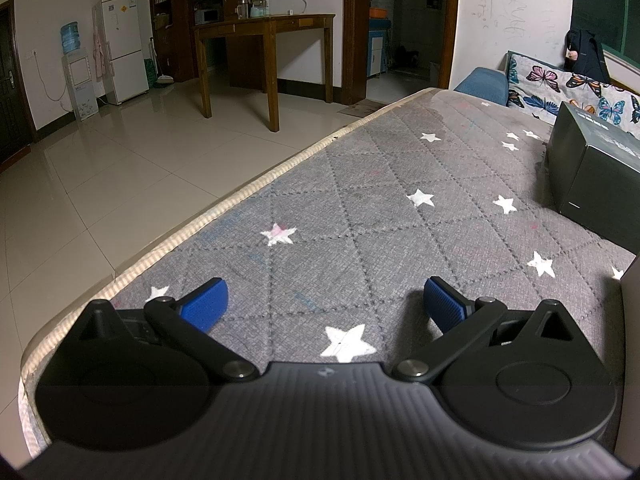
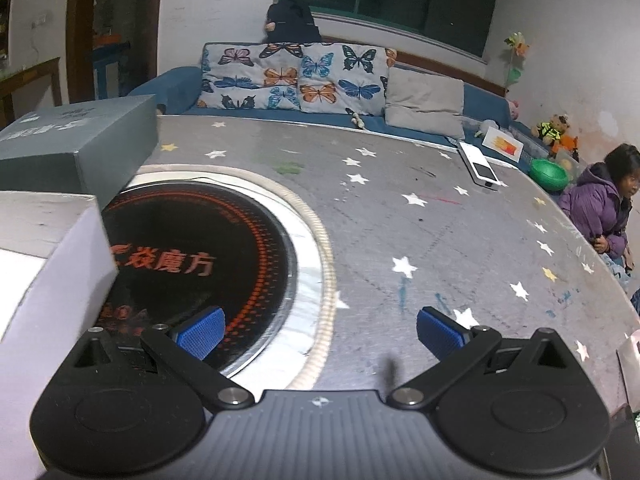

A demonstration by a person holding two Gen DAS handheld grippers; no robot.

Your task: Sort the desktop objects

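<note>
My left gripper (image 1: 326, 306) is open and empty, low over the grey star-patterned table cover (image 1: 360, 208). A dark box (image 1: 592, 164) stands on the table to its right. My right gripper (image 2: 320, 334) is open and empty above the edge of a round black cooktop (image 2: 192, 256) with orange lettering, set into the table. The dark grey-green box (image 2: 80, 148) lies at the back left in the right wrist view, and a white box (image 2: 44, 264) stands close at the left. A white flat device (image 2: 480, 166) lies at the far right of the table.
The table edge (image 1: 180, 244) runs along the left with tiled floor beyond. A sofa with butterfly cushions (image 2: 296, 78) stands behind the table. A child in purple (image 2: 600, 212) sits at the right edge. A green bowl (image 2: 549, 174) and toys lie on the sofa.
</note>
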